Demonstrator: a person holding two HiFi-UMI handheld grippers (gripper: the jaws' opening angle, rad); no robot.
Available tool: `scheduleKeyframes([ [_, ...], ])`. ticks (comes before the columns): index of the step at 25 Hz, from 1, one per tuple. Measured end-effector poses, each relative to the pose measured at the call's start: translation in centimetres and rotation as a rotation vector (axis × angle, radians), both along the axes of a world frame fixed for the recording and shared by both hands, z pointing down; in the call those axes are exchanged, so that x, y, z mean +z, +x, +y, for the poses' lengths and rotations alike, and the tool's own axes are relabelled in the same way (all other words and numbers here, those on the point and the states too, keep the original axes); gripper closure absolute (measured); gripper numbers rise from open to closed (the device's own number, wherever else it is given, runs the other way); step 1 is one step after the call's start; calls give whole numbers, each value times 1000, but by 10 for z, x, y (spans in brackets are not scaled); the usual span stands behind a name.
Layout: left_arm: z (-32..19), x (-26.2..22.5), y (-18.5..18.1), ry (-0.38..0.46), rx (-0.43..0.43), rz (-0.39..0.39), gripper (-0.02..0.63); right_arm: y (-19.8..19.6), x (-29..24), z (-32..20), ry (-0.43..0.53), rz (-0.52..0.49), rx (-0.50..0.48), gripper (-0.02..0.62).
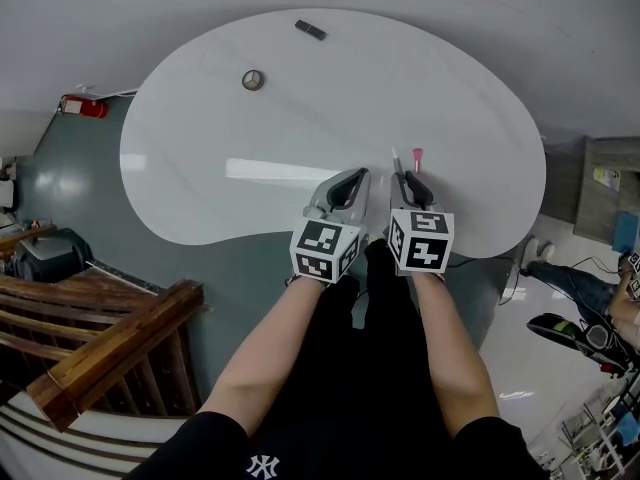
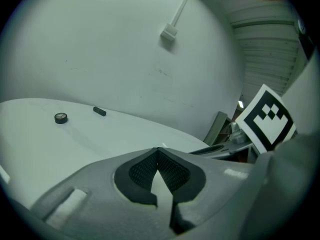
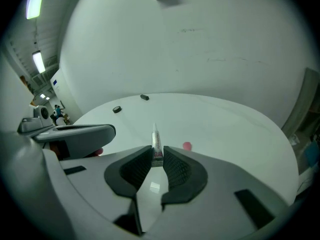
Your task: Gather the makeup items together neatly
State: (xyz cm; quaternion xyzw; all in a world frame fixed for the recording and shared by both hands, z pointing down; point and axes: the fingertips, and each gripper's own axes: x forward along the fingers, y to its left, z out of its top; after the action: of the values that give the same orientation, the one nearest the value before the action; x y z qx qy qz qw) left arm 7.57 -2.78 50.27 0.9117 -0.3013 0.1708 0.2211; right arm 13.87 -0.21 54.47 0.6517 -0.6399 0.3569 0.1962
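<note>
Fingers (image 3: 175,168) of the right gripper (image 3: 157,153) are clamping the flat end of a slim pale tube (image 3: 156,140), and its pointed tip is sticking out ahead of them over the white desk (image 3: 225,129). Just to the right of that tip, a small pink piece (image 3: 186,145) is lying on the desk, apart from the tube. Beside it, the left gripper (image 2: 157,150) is hovering at the desk's near edge with its fingers (image 2: 142,170) pressed together at the tips and nothing between them. Both grippers are sitting side by side in the head view, each pointing away from the person across the desk. Well beyond them, toward the far left of the desk, a round compact (image 1: 253,80) is lying flat. Farther still, near the far rim, a short dark stick (image 1: 310,29) is lying apart from the compact.
</note>
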Motion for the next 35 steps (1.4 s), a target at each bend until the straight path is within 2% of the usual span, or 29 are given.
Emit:
scheduleKeyframes([
  [5, 10, 5, 10, -2, 46, -6, 598, 9, 15, 16, -26, -69, 108, 512],
  [10, 19, 13, 20, -14, 84, -15, 598, 20, 26, 27, -43, -79, 165, 512],
  [20, 22, 33, 33, -40, 142, -35, 598, 24, 48, 29, -73, -102, 220, 512],
  [35, 18, 47, 18, -65, 144, -56, 598, 20, 63, 30, -121, -118, 294, 506],
])
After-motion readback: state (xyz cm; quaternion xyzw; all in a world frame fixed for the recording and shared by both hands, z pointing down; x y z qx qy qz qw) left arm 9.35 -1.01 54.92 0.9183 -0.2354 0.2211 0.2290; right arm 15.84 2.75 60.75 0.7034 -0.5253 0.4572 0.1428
